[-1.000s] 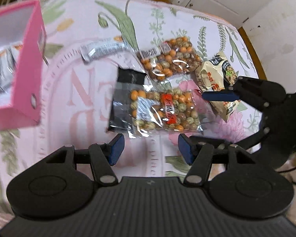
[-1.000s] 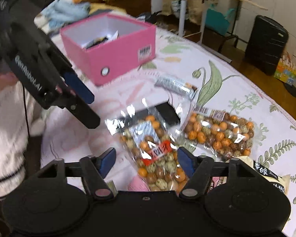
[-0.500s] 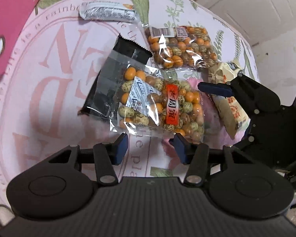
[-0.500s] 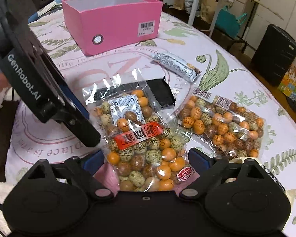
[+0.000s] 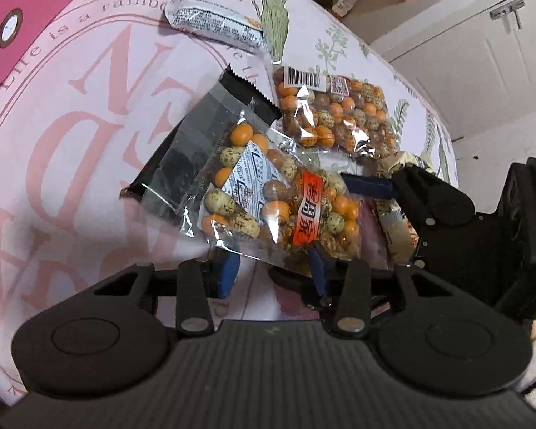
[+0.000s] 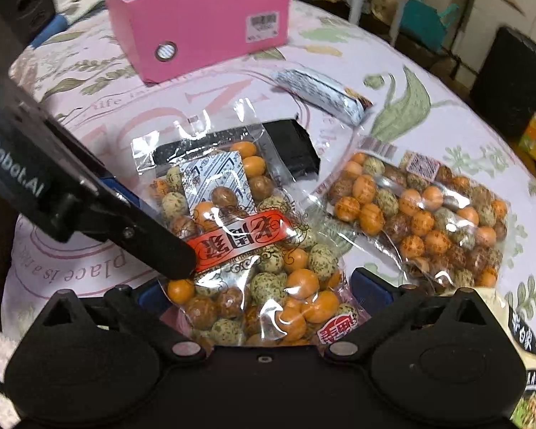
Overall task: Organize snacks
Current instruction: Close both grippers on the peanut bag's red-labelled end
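Note:
A clear bag of orange and speckled coated nuts with a red label (image 5: 286, 207) (image 6: 253, 250) lies on the pink tablecloth, partly over a black packet (image 5: 182, 150). My left gripper (image 5: 273, 272) is low at the bag's near edge. Its jaws are closing with that edge between them, and the pads are not pressing. From the opposite end, my right gripper (image 6: 261, 289) straddles the bag, its jaws opening wide to either side without touching it. One of the right gripper's blue fingers (image 5: 366, 186) rests beside the bag.
A second bag of nuts (image 6: 421, 214) lies just beyond the first. A silver-white wrapped bar (image 6: 321, 93) sits farther off, near the pink open-topped box (image 6: 203, 25). A beige snack pack (image 6: 525, 350) lies under the right gripper's side. A white sleeve shows at the edges.
Both grippers have come down onto the red-label bag from opposite ends. The left jaws have narrowed and the gripper has rolled. The right jaws have spread wider around the bag.

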